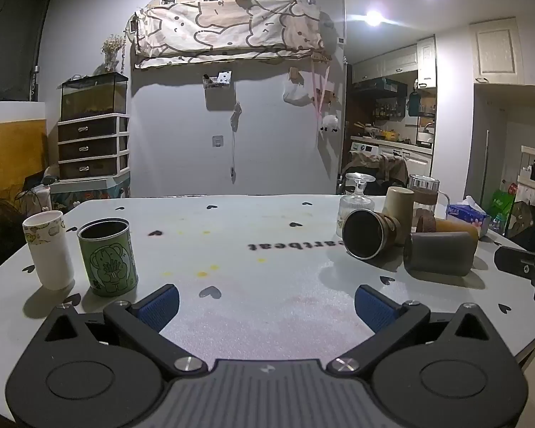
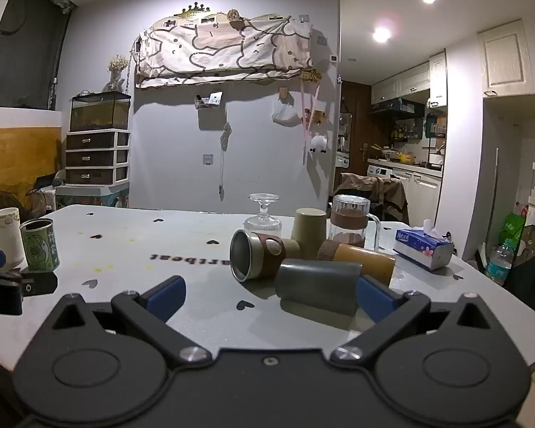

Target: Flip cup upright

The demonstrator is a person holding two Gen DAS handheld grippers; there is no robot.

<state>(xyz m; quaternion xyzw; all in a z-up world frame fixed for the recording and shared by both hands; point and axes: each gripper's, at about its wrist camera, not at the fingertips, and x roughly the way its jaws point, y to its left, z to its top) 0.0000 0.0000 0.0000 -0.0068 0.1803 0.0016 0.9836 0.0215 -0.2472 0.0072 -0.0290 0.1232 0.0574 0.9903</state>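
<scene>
Table (image 2: 203,235): grey cup (image 2: 317,287) on side; both jaws spread, empty.

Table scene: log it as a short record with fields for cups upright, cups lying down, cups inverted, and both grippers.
upright: white cup, green cup
lying down: steel cup, grey cup, amber cup
inverted: stemmed glass, beige cup
left gripper: open, holding nothing
right gripper: open, grey cup beside its right finger
other: tissue pack
</scene>
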